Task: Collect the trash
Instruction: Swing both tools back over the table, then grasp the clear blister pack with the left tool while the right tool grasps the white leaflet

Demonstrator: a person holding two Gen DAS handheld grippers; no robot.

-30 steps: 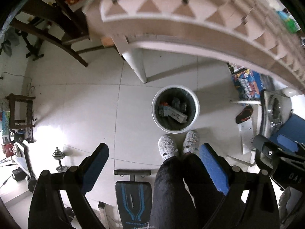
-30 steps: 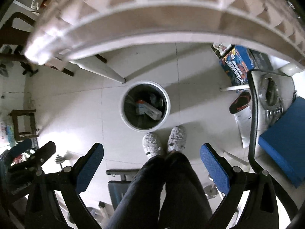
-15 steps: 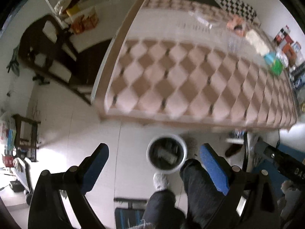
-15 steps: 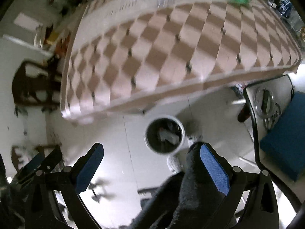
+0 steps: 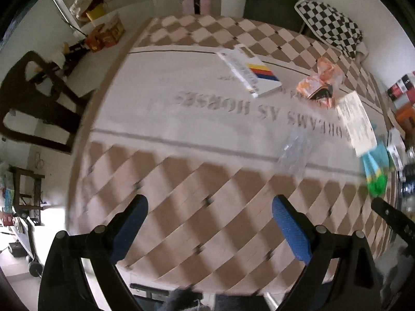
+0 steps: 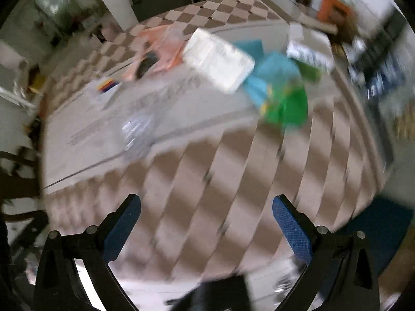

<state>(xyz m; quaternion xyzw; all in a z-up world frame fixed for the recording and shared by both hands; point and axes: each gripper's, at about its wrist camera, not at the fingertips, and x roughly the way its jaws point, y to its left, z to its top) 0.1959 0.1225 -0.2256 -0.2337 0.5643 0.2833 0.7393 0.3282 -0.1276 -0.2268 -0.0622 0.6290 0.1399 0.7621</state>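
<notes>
Both views had swung up from the floor bin to the bench (image 5: 181, 186); left hand-held gripper (image 5: 210, 220) and right hand-held gripper (image 6: 206, 216) gaped wide, empty, a crumpled clear wrapper (image 5: 293, 153) lying ahead at mid-right

A counter (image 5: 197, 181) covered in a brown-and-cream diamond-check cloth is filling most of both views. A dark wooden chair (image 5: 31, 98) is standing on the pale tiled floor (image 5: 85, 72) to its left. A black-and-white checkered cloth (image 5: 329, 26) is lying at the far edge, against a white wall (image 5: 376, 26).
</notes>
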